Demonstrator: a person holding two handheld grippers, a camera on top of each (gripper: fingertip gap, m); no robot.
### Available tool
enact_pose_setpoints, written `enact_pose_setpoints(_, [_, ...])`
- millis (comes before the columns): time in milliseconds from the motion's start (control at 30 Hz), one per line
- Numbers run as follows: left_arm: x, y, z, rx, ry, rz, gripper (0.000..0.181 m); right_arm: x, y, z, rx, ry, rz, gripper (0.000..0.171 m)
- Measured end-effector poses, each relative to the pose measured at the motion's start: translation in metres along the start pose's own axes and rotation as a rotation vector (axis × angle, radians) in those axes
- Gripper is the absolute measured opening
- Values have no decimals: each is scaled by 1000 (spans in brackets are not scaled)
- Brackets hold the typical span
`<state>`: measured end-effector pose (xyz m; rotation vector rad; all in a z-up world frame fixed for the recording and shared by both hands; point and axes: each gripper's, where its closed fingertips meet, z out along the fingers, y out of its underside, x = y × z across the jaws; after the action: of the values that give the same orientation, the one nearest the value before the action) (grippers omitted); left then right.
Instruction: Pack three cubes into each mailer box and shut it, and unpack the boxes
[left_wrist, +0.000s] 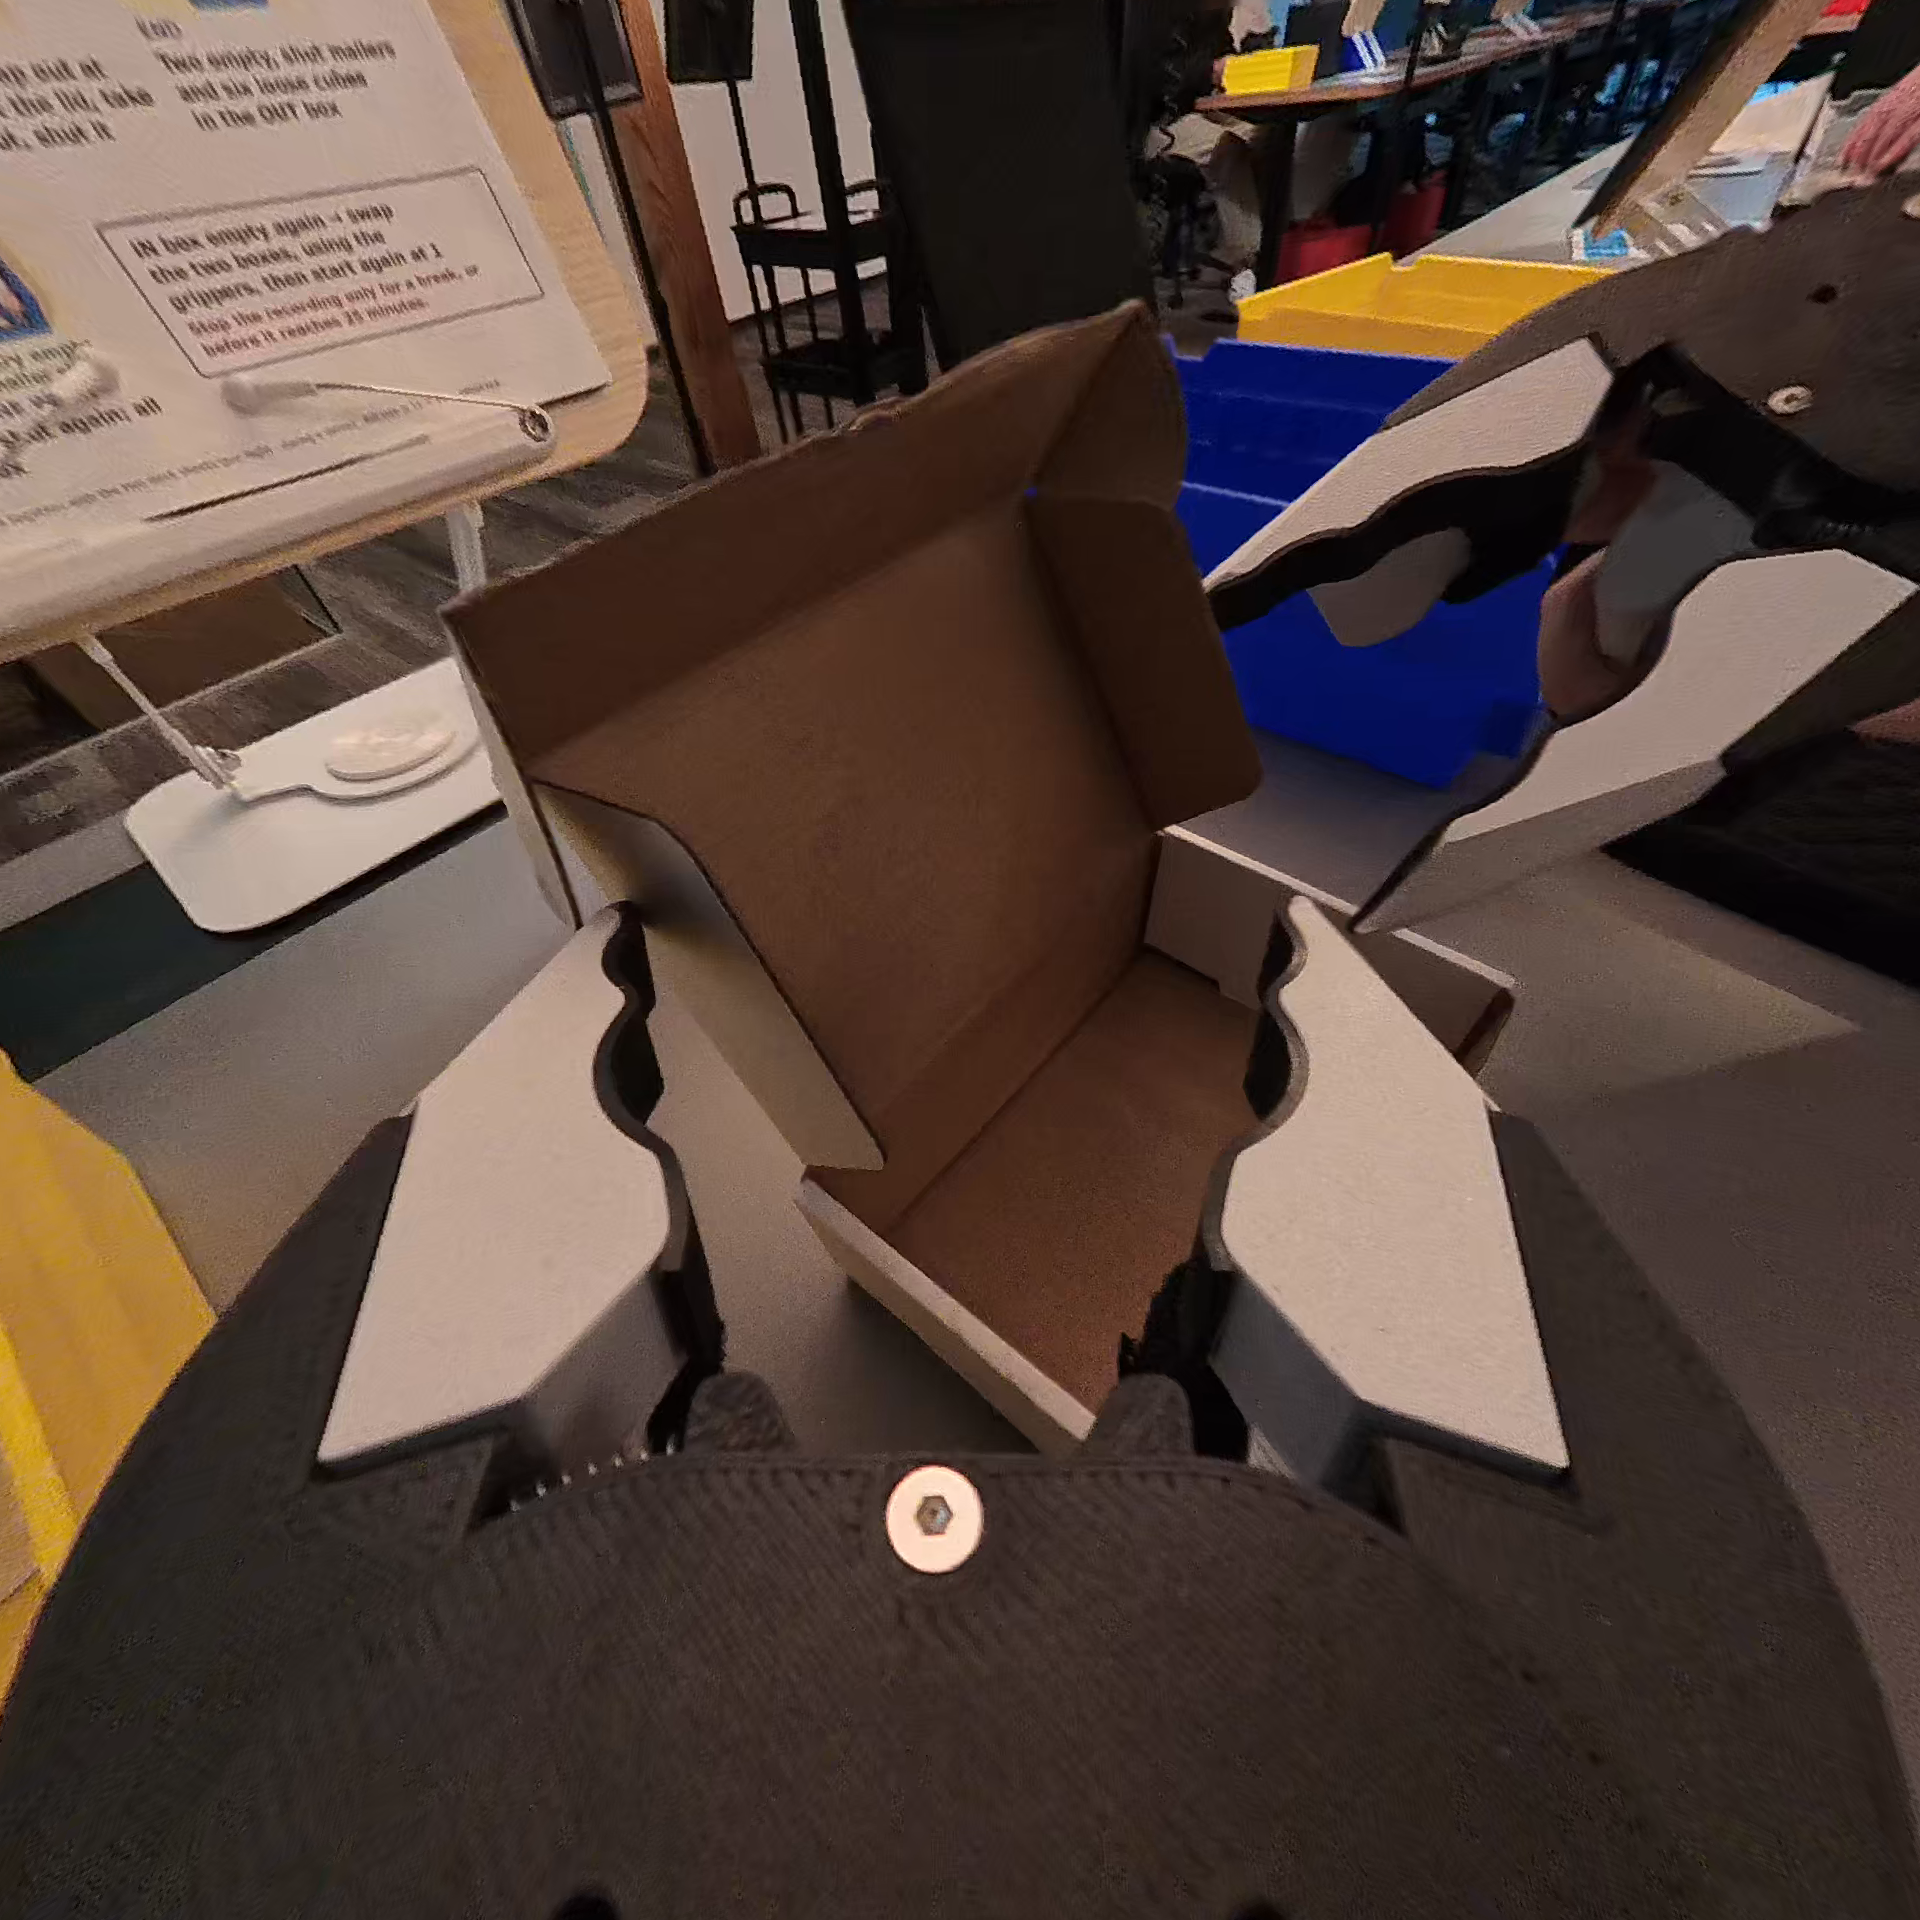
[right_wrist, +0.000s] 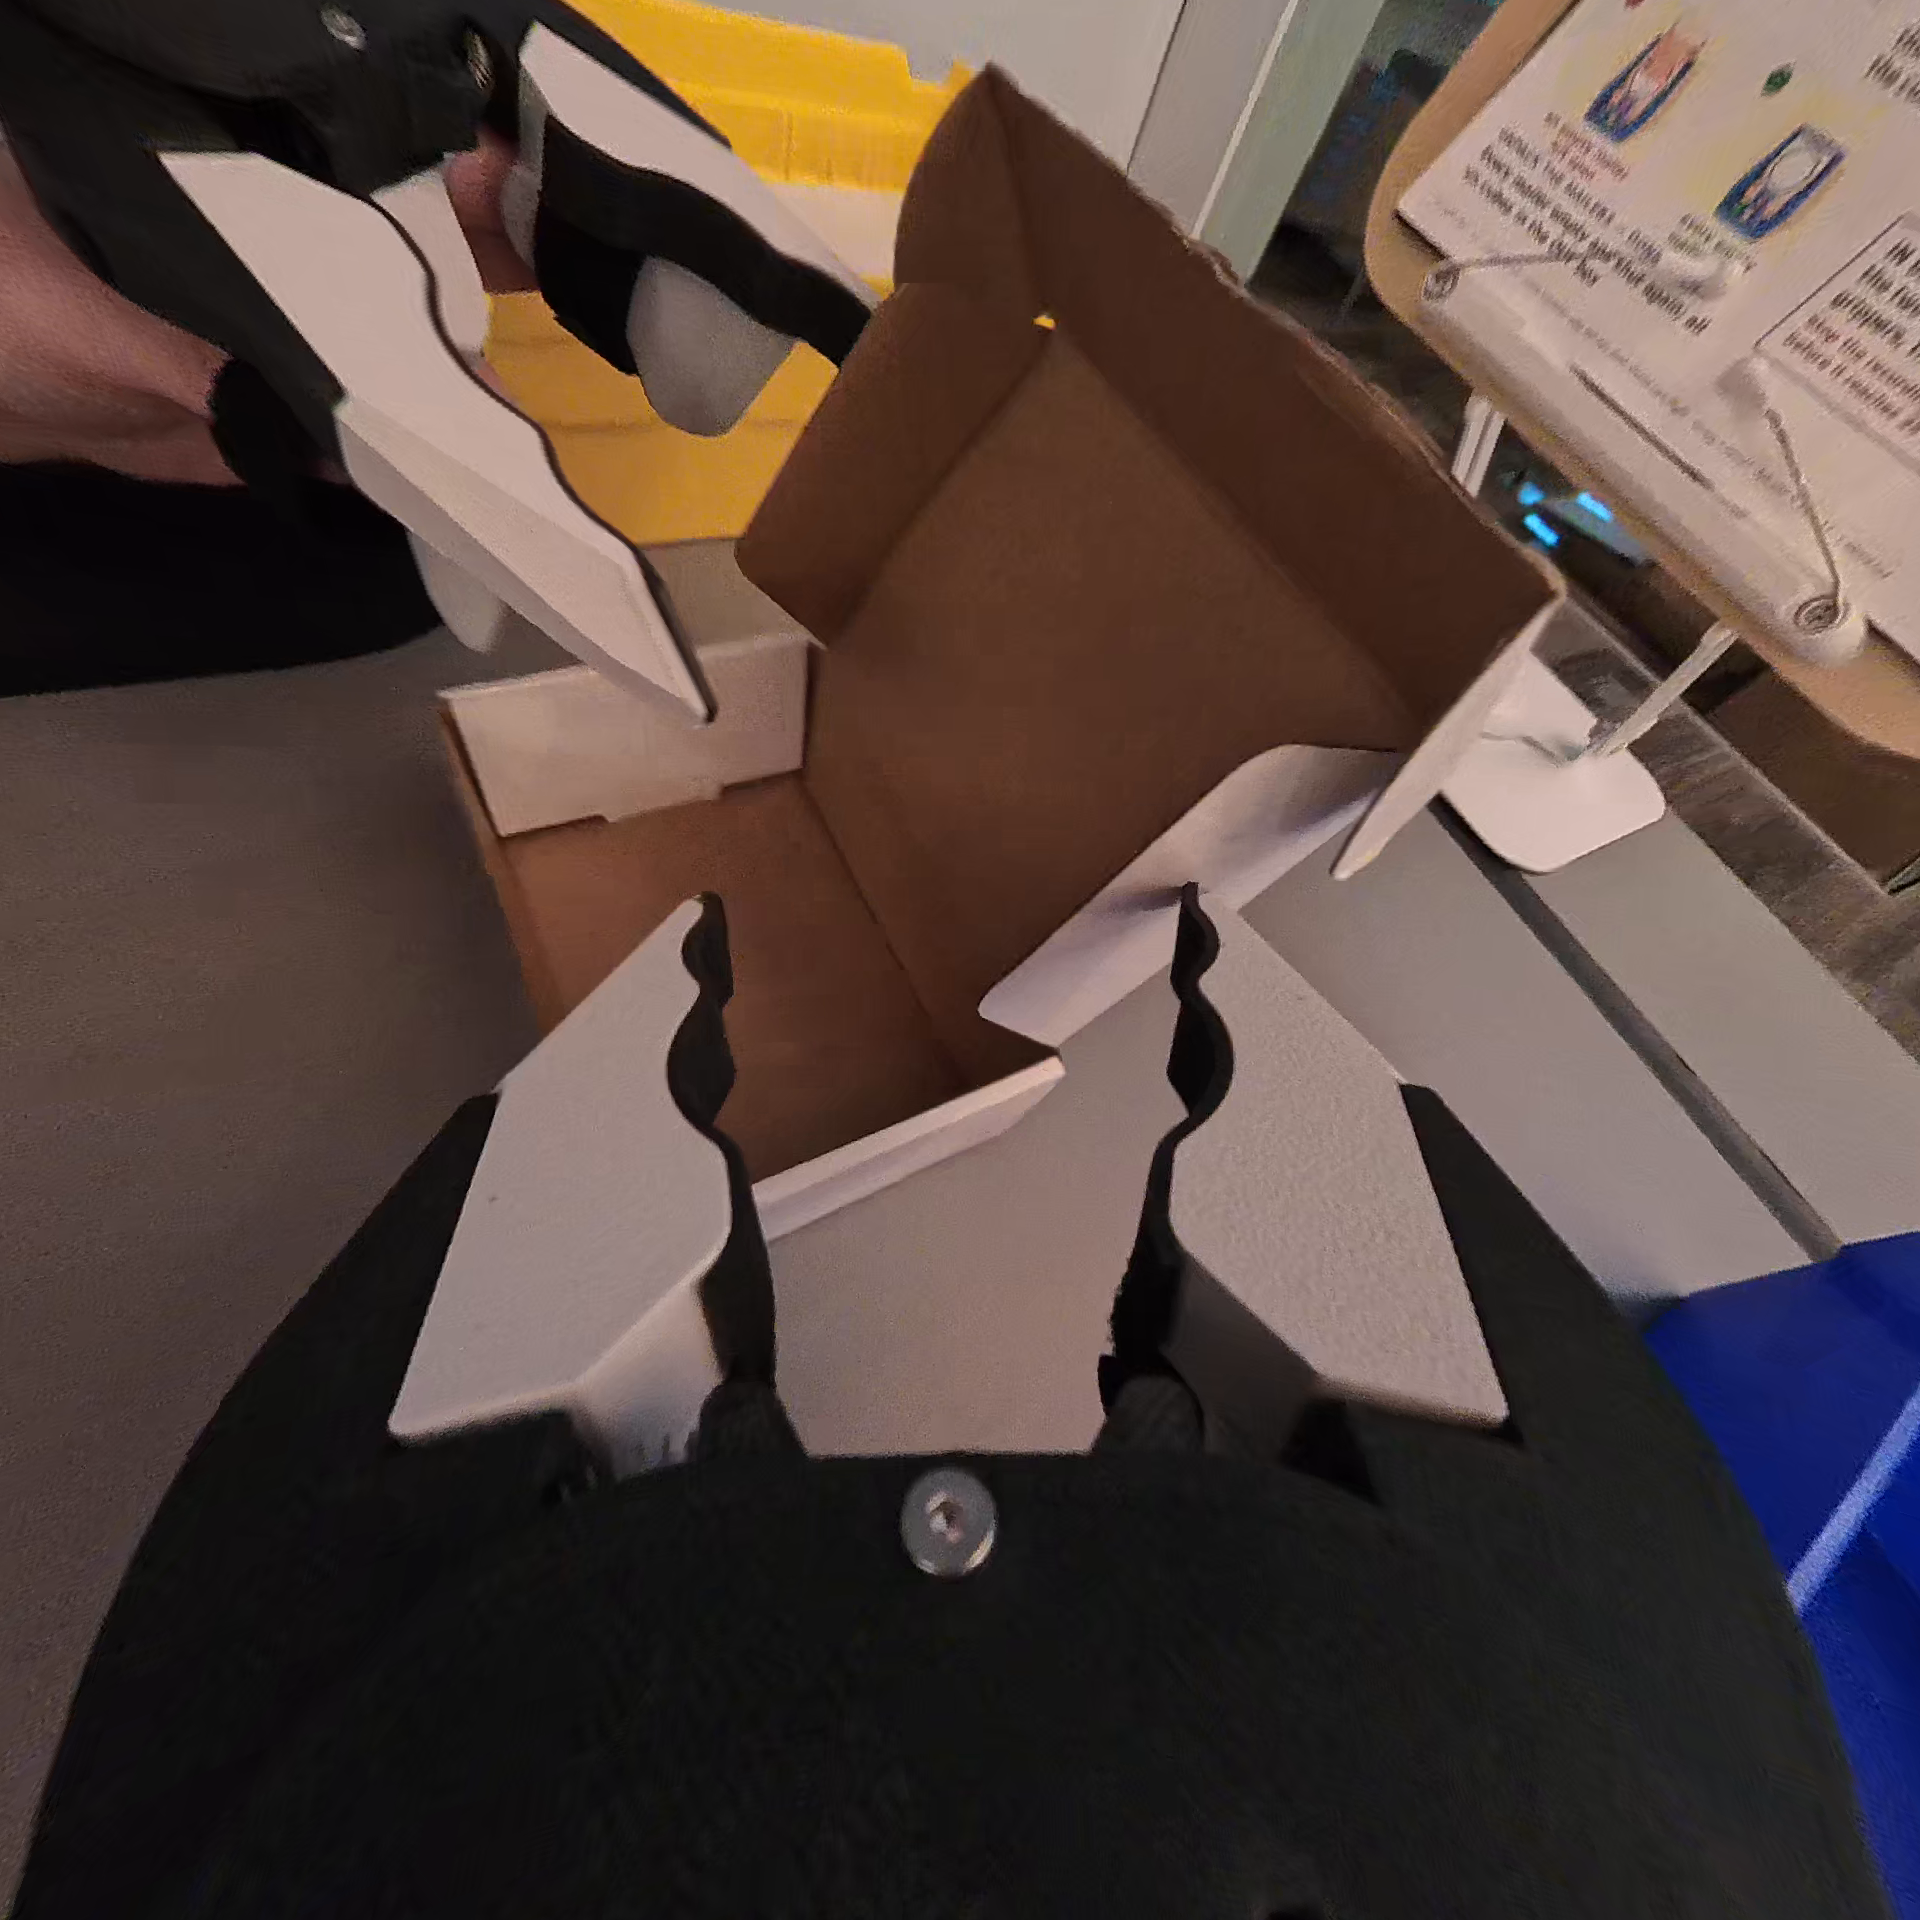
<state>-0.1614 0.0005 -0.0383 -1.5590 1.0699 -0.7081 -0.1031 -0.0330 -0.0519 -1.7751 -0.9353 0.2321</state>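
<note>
1. Mailer box (left_wrist: 966, 935), white outside and brown corrugated card inside, sits open on the grey counter (left_wrist: 1662, 1195) with its lid standing up and its tray empty; I see no cubes in either view.
2. Left gripper (left_wrist: 956, 935), grey-fingered on a black printed body, is spread wide and holds nothing. It hovers at one short end of the tray, and the near wall lies between its fingers.
3. Right gripper (right_wrist: 945, 914) is also spread and empty. It faces the box from the opposite end, one finger over the tray and the other just outside, beside the lid's white side flap (right_wrist: 1143, 914).
4. The tray's long axis runs roughly from one gripper to the other, so I approach the box from both ends, with the raised lid along one long side.
5. Blue plastic bin (left_wrist: 1351, 582) and yellow plastic bin (left_wrist: 1403, 296) stand behind the box, on my right gripper's side.
6. I judge the box is either freshly emptied or waiting for cubes. To shut it, the lid must swing down across the tray, and both grippers seem about equally near.
</note>
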Motion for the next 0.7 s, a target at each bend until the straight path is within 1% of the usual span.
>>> enact_pose_setpoints(100, [10, -3, -13, 37, 4, -31, 114, -14, -6, -12, 63, 4, -2, 77])
enact_pose_setpoints(167, [18, -3, -24, 58, 30, -67, 110, -23, -1, -17, 61, -7, 10, 72])
enact_pose_setpoints(333, [37, 2, -48, 107, 93, -155, 102, -46, 10, -23, 66, -52, 75, 73])
enact_pose_setpoints(467, [47, 14, -56, 85, 107, -184, 102, -60, 20, -22, 52, -76, 111, 72])
enact_pose_setpoints(533, [50, 28, -57, 35, 112, -211, 99, -63, 29, -18, 19, -80, 130, 73])
enact_pose_setpoints(600, [55, 38, -59, 11, 136, -259, 97, -62, 32, -17, 12, -61, 140, 73])
enact_pose_setpoints(667, [56, 41, -66, 15, 149, -321, 85, -59, 29, -21, 32, -27, 155, 73])
enact_pose_setpoints(700, [55, 41, -70, 22, 150, -358, 84, -55, 27, -23, 38, 4, 169, 73])
